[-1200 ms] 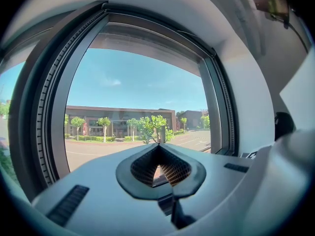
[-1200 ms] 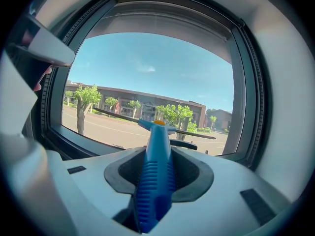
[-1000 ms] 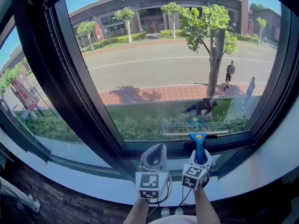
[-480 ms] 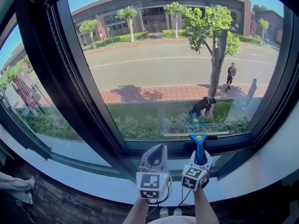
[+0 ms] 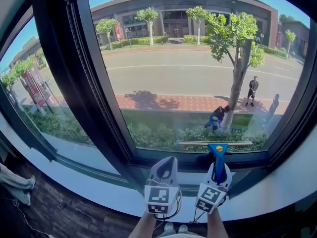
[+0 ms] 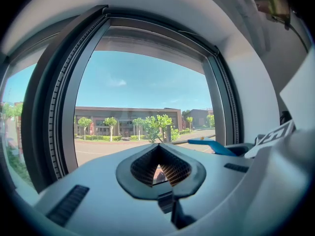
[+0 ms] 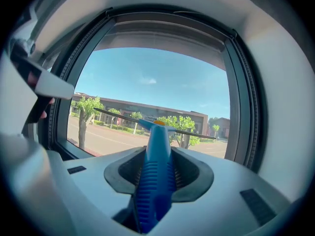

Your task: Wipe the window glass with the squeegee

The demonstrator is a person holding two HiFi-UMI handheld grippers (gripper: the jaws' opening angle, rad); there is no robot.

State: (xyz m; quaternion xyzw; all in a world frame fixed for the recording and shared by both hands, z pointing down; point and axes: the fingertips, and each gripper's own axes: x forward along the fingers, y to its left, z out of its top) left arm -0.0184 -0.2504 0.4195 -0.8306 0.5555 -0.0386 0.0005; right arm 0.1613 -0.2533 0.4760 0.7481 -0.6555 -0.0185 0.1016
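Observation:
The large window glass (image 5: pixel 188 73) fills the head view, with street and trees behind it. A blue-handled squeegee (image 5: pixel 218 157) stands upright in my right gripper (image 5: pixel 218 171), which is shut on its ribbed handle (image 7: pixel 153 181). Its thin blade (image 5: pixel 215 143) lies level along the bottom edge of the pane, and shows as a dark bar (image 7: pixel 118 117) in the right gripper view. My left gripper (image 5: pixel 164 168) hangs just left of the right one, above the sill, shut and holding nothing (image 6: pixel 160 168). From the left gripper view, the squeegee (image 6: pixel 209 145) shows at the right.
A thick dark mullion (image 5: pixel 94 93) separates this pane from a second pane (image 5: pixel 34 98) at the left. A white sill (image 5: pixel 94 187) runs below the dark frame (image 5: pixel 163 157). Grey cloth (image 5: pixel 15 182) lies low at the far left over a dark brick wall (image 5: pixel 74 217).
The head view has swung a little, so both grippers sit slightly further right and lower. The squeegee blade stays at the bottom edge of the glass. Both grippers keep their states.

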